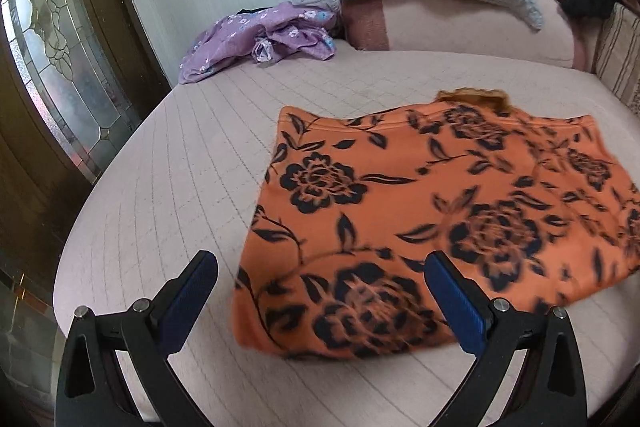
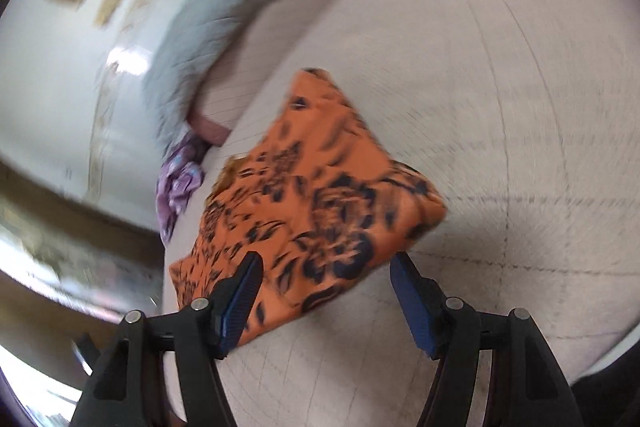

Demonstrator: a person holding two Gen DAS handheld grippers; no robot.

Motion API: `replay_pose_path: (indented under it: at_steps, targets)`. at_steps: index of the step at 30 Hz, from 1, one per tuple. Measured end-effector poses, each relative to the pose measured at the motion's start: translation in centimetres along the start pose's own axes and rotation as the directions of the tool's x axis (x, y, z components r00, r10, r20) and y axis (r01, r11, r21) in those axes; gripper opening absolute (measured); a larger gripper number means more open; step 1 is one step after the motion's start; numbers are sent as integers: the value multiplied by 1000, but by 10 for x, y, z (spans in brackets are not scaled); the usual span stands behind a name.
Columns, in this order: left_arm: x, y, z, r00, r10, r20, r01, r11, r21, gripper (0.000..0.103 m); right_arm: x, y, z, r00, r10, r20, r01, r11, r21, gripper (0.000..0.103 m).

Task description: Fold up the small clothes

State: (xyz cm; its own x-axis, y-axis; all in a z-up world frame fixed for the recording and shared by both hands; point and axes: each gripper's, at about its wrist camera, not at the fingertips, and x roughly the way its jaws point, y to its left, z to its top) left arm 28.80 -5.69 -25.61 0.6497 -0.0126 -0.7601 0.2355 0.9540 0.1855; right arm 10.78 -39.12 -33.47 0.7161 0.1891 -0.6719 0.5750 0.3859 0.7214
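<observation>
Both open claws (image 1: 320, 277) above orange garment (image 1: 440, 195)

the right tool (image 2: 326, 261) is standing with its blue pads apart and nothing pressed between them. past them an orange garment (image 2: 304, 203) with dark flowers is lying folded on the pale quilted bed (image 2: 500, 107), tilted toward twelve o'clock. a crumpled purple cloth (image 2: 178, 187) is sitting at its nine o'clock side, and a grey pillow (image 2: 208, 39) is resting toward eleven o'clock. the whole view is smearing with blur.
</observation>
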Motion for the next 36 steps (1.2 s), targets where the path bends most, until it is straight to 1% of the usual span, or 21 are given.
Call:
replay_pose_path:
  at_steps: [1,2,4,7,10,11,12,13,14,16,17,19,21,23,24,26,27,30,31,33,36]
  targets:
    - [7,1,0,1000,0,2,0,1000,7,103,6,-8,2,1000,5,-7,-5,999,46,70]
    - [13,2,-1,1000,1,1,-1,1000,17,103,9,-14,4,999,32,8,-33,996,85,70]
    - [24,2,-5,1000,3,-14,-3,999,32,103,11,-16,8,998,40,43,-44,994,104,70]
    - [41,3,-12,998,-21,-65,22,1000,16,103,18,-11,10,996,10,84,-16,997,77,70]
    - [42,7,-6,997,-52,-61,51,999,-13,103,27,2,12,992,-43,115,43,999,0,69]
    - [42,7,-4,997,-52,-58,51,999,-13,103,30,8,13,990,-71,124,77,996,-41,63]
    - [43,8,-2,997,-51,-60,50,999,-16,103,33,13,13,987,-94,131,103,992,-69,44]
    - [45,10,1,996,-55,-66,54,998,-26,103,38,15,14,985,-115,128,128,987,-94,33]
    - [45,13,3,996,-61,-70,59,998,-39,103,44,16,15,986,-126,105,137,986,-100,30]
    - [47,22,9,996,-56,-72,52,997,-63,103,44,22,15,982,-148,117,160,981,-106,26]
    - [47,28,13,997,-37,-73,32,997,-63,103,42,32,13,979,-163,125,180,973,-143,24]
    - [48,44,18,998,-14,-69,8,997,-80,103,36,50,11,974,-176,143,203,957,-207,22]
    - [48,64,23,997,-1,-72,-8,992,-126,103,29,73,11,977,-155,144,187,951,-247,20]
    - [49,84,28,997,35,-74,-47,986,-158,103,22,104,9,980,-126,151,166,941,-294,20]
    - [50,99,30,995,71,-73,-83,981,-178,103,19,119,6,982,-109,151,153,936,-318,20]
    - [52,122,32,990,113,-84,-129,966,-222,103,15,153,-1,987,-73,146,122,921,-370,20]
    - [54,132,31,988,123,-93,-143,957,-252,103,15,171,-6,988,-59,144,112,911,-396,20]
    - [59,168,23,981,133,-140,-177,912,-369,103,21,222,-30,992,-7,125,65,880,-470,20]
    - [61,177,20,978,140,-157,-192,900,-392,103,26,240,-42,994,4,113,53,867,-495,20]
    - [62,187,14,972,152,-179,-215,883,-418,103,44,263,-62,997,19,76,23,856,-516,20]
    - [62,201,6,968,160,-195,-234,857,-459,103,76,282,-99,1000,25,10,-16,838,-546,20]
